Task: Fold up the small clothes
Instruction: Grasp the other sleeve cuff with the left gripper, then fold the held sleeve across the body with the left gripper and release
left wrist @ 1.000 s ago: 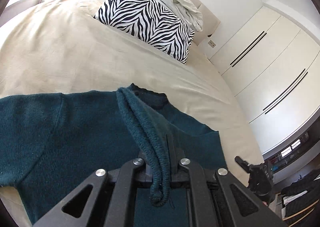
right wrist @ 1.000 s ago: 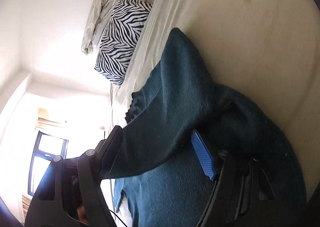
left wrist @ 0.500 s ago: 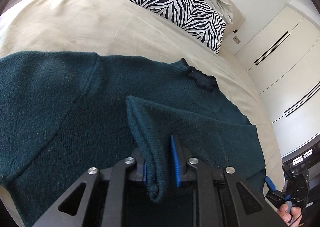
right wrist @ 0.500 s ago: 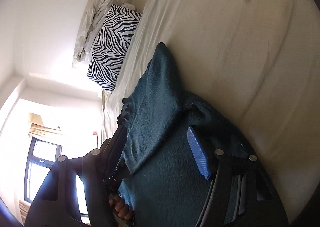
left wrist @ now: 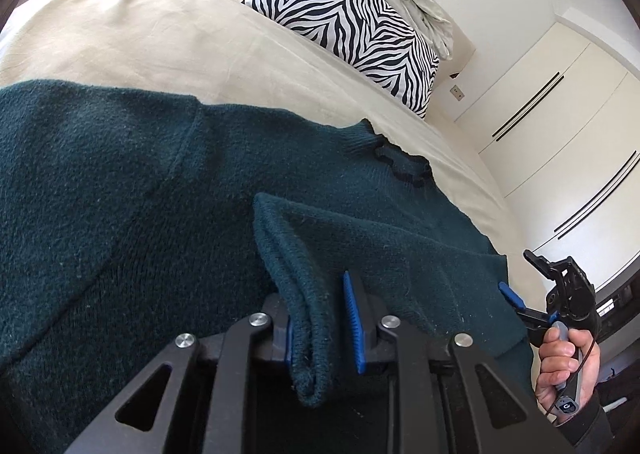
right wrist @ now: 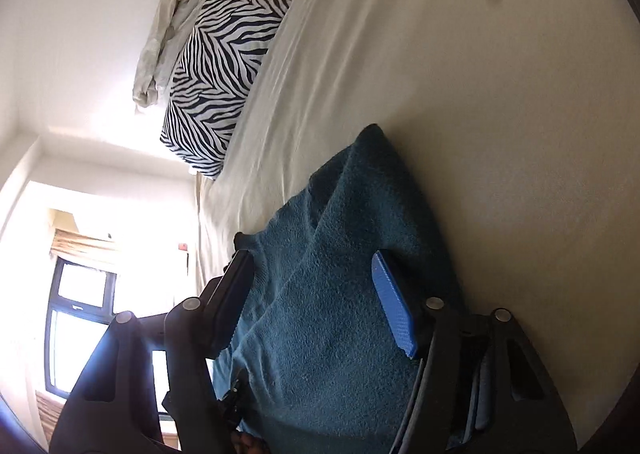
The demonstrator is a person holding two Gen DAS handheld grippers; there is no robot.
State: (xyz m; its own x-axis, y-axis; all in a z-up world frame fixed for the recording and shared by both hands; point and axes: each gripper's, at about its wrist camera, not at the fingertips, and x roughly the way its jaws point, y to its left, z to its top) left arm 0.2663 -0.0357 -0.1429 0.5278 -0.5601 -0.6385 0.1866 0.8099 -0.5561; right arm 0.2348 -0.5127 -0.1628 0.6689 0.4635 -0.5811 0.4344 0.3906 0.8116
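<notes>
Your left gripper (left wrist: 320,328), jaws parted, lets the sweater (left wrist: 120,194) hem hang loose between them; your right gripper (right wrist: 316,306) gapes above the folded edge.

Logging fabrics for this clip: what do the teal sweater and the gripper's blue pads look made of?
Sweater: a fuzzy knit, likely wool or acrylic, matte, with ribbed collar and cuff. Pads on the right gripper: probably moulded rubber or plastic, with a fine ridged texture.

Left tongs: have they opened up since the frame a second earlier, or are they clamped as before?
Yes. The left tongs have parted: a gap shows beside the sweater cuff, which lies loose over the sweater, where they pinched it shut.
</notes>
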